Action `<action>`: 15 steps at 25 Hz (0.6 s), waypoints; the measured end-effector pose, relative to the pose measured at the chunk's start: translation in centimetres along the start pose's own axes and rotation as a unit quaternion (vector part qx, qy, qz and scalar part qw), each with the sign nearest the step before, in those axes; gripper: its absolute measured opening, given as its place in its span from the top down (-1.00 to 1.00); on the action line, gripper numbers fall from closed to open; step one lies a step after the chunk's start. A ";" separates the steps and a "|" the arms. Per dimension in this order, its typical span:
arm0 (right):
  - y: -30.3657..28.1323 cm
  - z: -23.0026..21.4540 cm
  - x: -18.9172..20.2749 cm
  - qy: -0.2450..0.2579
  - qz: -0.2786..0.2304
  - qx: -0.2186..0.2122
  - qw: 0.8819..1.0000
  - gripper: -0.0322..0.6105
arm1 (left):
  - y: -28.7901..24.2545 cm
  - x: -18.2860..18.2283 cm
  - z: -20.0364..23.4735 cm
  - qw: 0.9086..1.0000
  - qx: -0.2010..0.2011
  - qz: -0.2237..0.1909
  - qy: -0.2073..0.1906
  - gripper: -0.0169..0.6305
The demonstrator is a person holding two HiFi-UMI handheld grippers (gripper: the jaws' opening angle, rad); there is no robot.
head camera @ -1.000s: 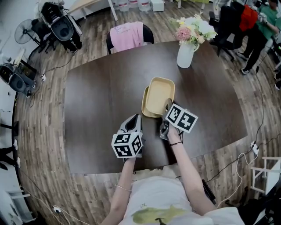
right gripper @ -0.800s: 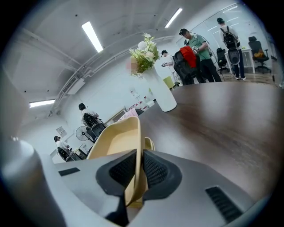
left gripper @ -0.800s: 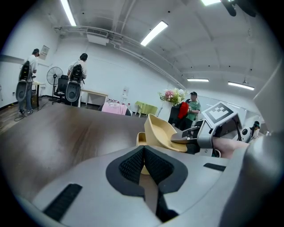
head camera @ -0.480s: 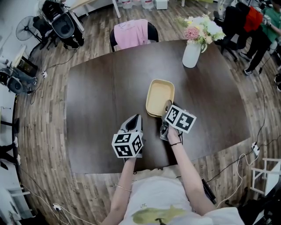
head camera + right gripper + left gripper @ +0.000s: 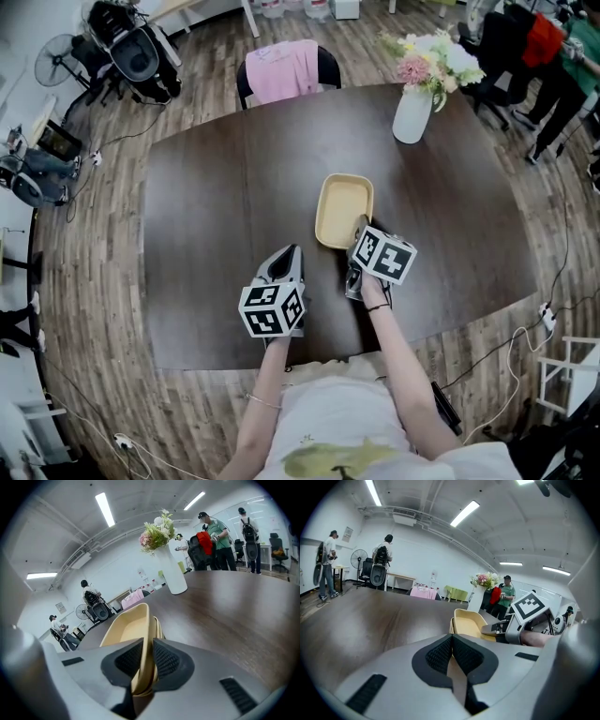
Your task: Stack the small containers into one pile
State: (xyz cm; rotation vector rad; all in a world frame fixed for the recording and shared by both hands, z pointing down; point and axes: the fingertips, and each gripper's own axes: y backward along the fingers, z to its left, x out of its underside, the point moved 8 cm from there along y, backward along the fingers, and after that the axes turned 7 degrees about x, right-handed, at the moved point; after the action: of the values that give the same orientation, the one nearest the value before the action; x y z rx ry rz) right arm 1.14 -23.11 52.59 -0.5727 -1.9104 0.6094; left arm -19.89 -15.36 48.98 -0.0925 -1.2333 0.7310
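Note:
Beige small containers (image 5: 344, 210) sit nested as one pile at the middle of the dark table (image 5: 206, 206). My right gripper (image 5: 360, 226) is shut on the near rim of the top container (image 5: 127, 626); in the right gripper view its pads (image 5: 165, 658) press the rim from both sides. A second rim (image 5: 159, 629) shows just under it. My left gripper (image 5: 288, 253) rests to the left of the pile, apart from it, shut with nothing between its pads (image 5: 436, 654). In the left gripper view the pile (image 5: 469, 622) lies ahead to the right.
A white vase of flowers (image 5: 413, 111) stands on the table behind the pile to the right. A chair with a pink cloth (image 5: 284, 69) is at the far edge. People and office chairs (image 5: 525, 56) are at the back right.
The top container, held by my right gripper, has slid left over the lower one, whose edge no longer sticks out. The left gripper has not moved.

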 end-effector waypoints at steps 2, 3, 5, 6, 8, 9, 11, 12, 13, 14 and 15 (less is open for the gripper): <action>0.0 0.2 0.0 0.012 -0.003 -0.002 1.000 0.75 | 0.0 0.0 0.0 1.000 0.000 0.000 -0.001 0.87; 0.0 0.2 0.1 0.018 -0.005 -0.003 1.000 0.75 | 0.0 0.0 0.0 1.000 0.001 -0.001 -0.001 0.87; 0.0 0.4 0.1 0.031 -0.010 -0.004 0.999 0.75 | 0.0 0.0 -0.1 1.000 0.002 -0.001 -0.002 0.87; 0.0 0.4 0.2 0.040 -0.014 -0.004 0.999 0.74 | 0.1 0.0 -0.1 1.000 0.002 -0.002 -0.003 0.87; 0.0 0.5 0.2 0.061 -0.023 -0.006 0.998 0.64 | 0.1 0.0 -0.1 1.000 0.002 -0.003 -0.004 0.87; 0.0 0.5 0.2 0.069 -0.028 -0.007 0.997 0.58 | 0.2 -0.1 -0.2 1.000 0.001 -0.004 -0.005 0.87; 0.2 0.4 0.1 0.080 -0.035 -0.011 0.996 0.47 | 0.2 -0.1 -0.5 1.000 0.001 -0.007 -0.006 0.87; 0.3 0.2 0.0 0.082 -0.038 -0.015 0.996 0.43 | 0.2 -0.2 -0.7 1.000 0.001 -0.010 -0.006 0.87; 0.4 0.0 -0.1 0.084 -0.041 -0.021 0.995 0.40 | 0.2 -0.2 -0.8 1.000 0.001 -0.012 -0.008 0.87; 0.5 -0.1 -0.3 0.084 -0.046 -0.028 0.995 0.39 | 0.2 -0.3 -1.0 1.000 0.001 -0.015 -0.009 0.87; 0.7 -0.1 -0.5 0.085 -0.050 -0.037 0.994 0.39 | 0.3 -0.4 -1.1 1.000 0.000 -0.018 -0.010 0.87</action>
State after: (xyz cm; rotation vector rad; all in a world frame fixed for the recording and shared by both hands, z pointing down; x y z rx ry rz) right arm 1.53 -22.87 51.88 -0.5548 -1.7949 0.4141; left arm -19.11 -15.02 48.09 -0.0633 -1.2522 0.7013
